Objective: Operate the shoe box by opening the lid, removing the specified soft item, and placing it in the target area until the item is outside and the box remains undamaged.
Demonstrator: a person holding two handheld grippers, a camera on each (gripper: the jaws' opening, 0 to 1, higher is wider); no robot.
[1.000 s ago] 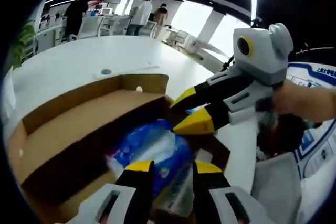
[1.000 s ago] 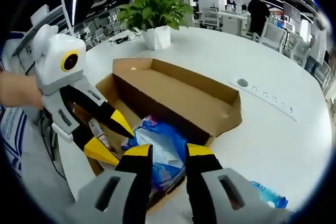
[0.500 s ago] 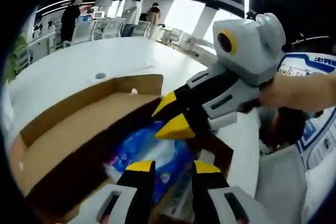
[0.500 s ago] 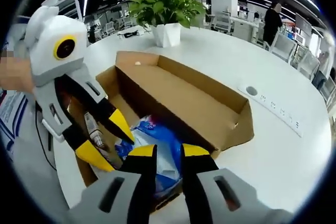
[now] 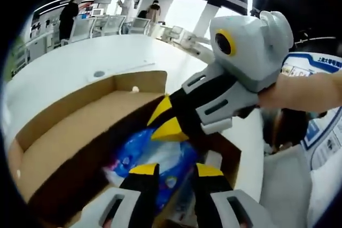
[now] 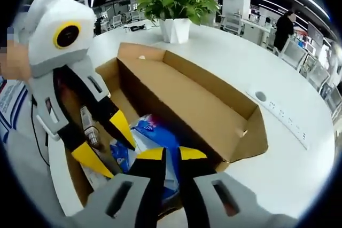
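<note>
Pack: soft, blue-and-white, inside your open box; left tongs apart above it, right tongs nearly together on it.

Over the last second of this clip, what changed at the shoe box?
The right claw narrowed its jaws toward the blue soft pack in the open shoe box; whether it grips is unclear. The left claw stayed open over the pack, jaws apart. The box, its lid folded back, and the pack stayed put; the plant too.
</note>
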